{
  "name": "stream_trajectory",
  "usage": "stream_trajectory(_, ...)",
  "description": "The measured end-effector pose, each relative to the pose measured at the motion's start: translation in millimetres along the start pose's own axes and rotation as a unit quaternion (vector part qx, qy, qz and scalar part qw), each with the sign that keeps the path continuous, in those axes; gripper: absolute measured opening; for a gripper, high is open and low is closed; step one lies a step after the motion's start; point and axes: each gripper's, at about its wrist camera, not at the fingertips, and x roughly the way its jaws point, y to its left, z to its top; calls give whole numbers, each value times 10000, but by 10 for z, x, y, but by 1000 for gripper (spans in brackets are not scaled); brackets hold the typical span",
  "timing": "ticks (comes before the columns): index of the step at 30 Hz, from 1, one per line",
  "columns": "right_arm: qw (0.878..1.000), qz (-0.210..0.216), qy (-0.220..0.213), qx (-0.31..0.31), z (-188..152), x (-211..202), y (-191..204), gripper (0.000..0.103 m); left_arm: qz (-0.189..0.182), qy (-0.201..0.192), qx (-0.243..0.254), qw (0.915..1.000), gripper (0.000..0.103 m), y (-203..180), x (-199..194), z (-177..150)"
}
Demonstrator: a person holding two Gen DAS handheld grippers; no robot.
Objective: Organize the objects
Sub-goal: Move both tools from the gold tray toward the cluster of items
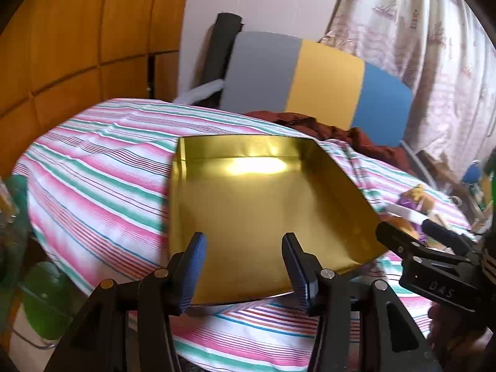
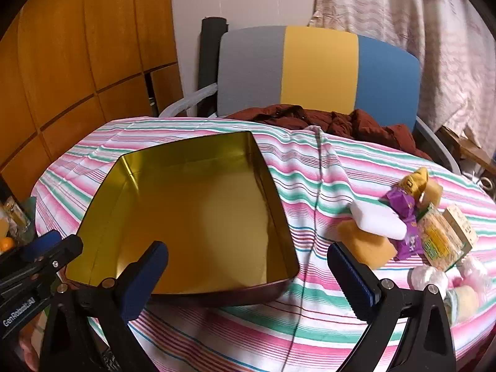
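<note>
An empty gold tin box [image 1: 254, 204] [image 2: 192, 217] lies on the striped tablecloth. My left gripper [image 1: 243, 266] is open just in front of the tin's near edge, nothing between its fingers. My right gripper [image 2: 248, 276] is open wide at the tin's near right corner, holding nothing. To the right of the tin lies a pile of small things: a white bar [image 2: 378, 221] on a yellow sponge [image 2: 365, 245], purple wrappers [image 2: 403, 207], a green-yellow packet [image 2: 437, 241], a small carton [image 2: 460, 226] and plastic-wrapped items [image 2: 431, 279]. The right gripper's side [image 1: 434, 257] shows in the left wrist view.
A round table with a pink, green and white striped cloth [image 2: 310, 170]. A grey, yellow and blue chair back [image 2: 316, 68] stands behind it with dark red fabric [image 2: 325, 121] draped over. Wooden panels [image 2: 77, 62] at left, a curtain [image 2: 418, 31] at right, green glassware [image 1: 40, 303] at the left edge.
</note>
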Motion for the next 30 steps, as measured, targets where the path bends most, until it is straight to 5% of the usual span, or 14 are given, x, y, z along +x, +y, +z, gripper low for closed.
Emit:
stream_trajectory(10, 9994, -136, 22, 321, -20, -163, -465, 103, -655, 169, 730, 9950, 66, -300, 55, -20)
stream_trajectory(18, 9967, -242, 103, 769, -27, -551, -1143, 103, -1493, 354, 1432, 9777, 65, -711, 82, -15)
stream_trajectory(22, 9911, -432, 212, 1241, -72, -840, -1657, 103, -2011, 551, 2015, 9570, 66, -1098, 182, -54)
stream_trajectory(30, 9756, -1047, 110, 1927, -239, -1325, -2457, 103, -3181, 1007, 3232, 8855, 70, -2103, 278, -479)
